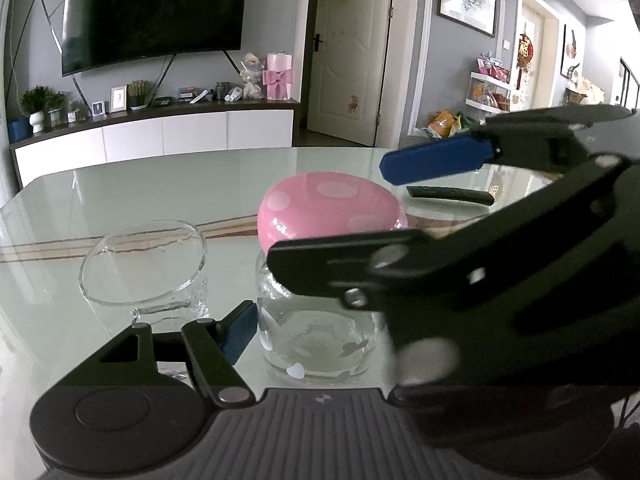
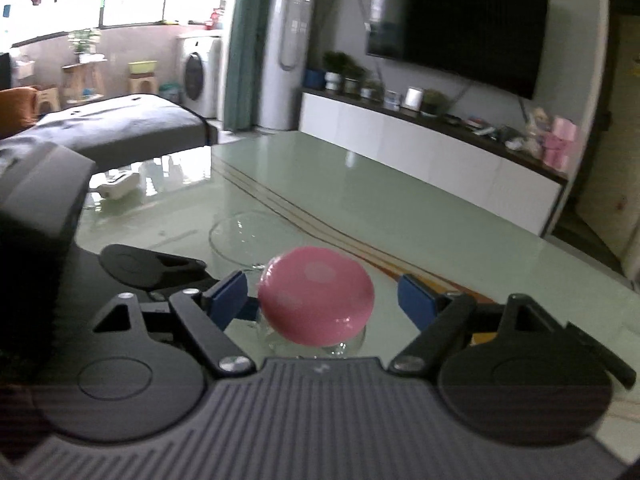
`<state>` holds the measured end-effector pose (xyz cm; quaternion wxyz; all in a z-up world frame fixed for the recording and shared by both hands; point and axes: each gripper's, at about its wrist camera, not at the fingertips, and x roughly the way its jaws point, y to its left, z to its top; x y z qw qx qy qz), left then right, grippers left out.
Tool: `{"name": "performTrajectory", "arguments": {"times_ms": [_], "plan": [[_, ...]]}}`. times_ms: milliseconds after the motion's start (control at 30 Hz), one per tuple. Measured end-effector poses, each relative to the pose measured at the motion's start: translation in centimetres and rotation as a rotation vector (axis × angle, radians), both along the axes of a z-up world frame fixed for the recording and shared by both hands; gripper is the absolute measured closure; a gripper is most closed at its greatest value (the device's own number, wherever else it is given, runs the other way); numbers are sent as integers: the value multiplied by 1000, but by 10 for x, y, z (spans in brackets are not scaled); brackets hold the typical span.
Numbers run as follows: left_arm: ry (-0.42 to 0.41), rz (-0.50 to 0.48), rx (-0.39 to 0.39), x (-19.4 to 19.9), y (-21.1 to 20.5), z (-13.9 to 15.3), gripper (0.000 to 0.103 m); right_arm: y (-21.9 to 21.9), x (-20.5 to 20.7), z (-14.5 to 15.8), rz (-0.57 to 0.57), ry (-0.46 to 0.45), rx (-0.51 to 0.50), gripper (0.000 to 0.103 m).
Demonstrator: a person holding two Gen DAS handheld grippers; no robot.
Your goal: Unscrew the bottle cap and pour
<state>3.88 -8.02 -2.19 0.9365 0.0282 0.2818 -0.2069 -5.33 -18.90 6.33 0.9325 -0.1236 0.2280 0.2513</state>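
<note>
- Ribbed grey gripper housing fills the bottom of both wrist views; black linkage arms fan out from it toward blue pads.
- Left gripper (image 1: 316,332): clenched on the glass bottle (image 1: 320,336); its left blue pad (image 1: 240,332) presses the bottle's side wall; the opposite finger is hidden behind the other tool, so contact on that side cannot be confirmed by sight.
- Bottle: clear glass with white heart prints, upright on the table, water visible in the lower part; pink cap (image 1: 332,212) with pale dots sits on its neck.
- Right gripper (image 2: 322,300): released; both blue pads flank the pink cap (image 2: 316,294) with a clear gap on the right side, the left pad just beside the cap; nothing gripped; its frame is motion-blurred.
- In the left wrist view the right gripper (image 1: 400,216) crosses in from the right, one blue finger (image 1: 436,160) above and beyond the cap, the black finger in front of the cap's lower edge.
- Empty drinking glass (image 1: 144,268): upright, just left of the bottle, apart from it; also seen beyond the cap in the right wrist view (image 2: 240,240).
- Black remote control (image 1: 450,195): flat on the table behind the cap, to the right.
- Pale green glass table (image 1: 180,184) with brown stripes carries all of these.
- Far: white TV cabinet (image 1: 160,136); wall-mounted television (image 1: 154,12).
</note>
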Motion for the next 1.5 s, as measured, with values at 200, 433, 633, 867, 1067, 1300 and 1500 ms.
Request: {"name": "performTrajectory", "arguments": {"times_ms": [200,433,633,867,1067,1300,1500], "plan": [[-2,-2,4,1,-1,1,29,5,-1,-4,-49,-10,11,29],[-3,-1,5,0,-3,-2,29,10,-5,-6,-47,-6,10,37],[0,-2,5,1,-6,1,29,8,-5,-5,-21,-2,8,37],[1,-4,3,1,-6,2,29,-6,4,-4,84,3,25,37],[2,-4,2,1,-7,3,29,-18,11,-2,180,18,42,37],[5,-4,1,7,-7,11,29,-18,9,4,239,18,20,37],[3,-4,1,7,-6,7,29,-23,13,7,277,30,32,37]]}}
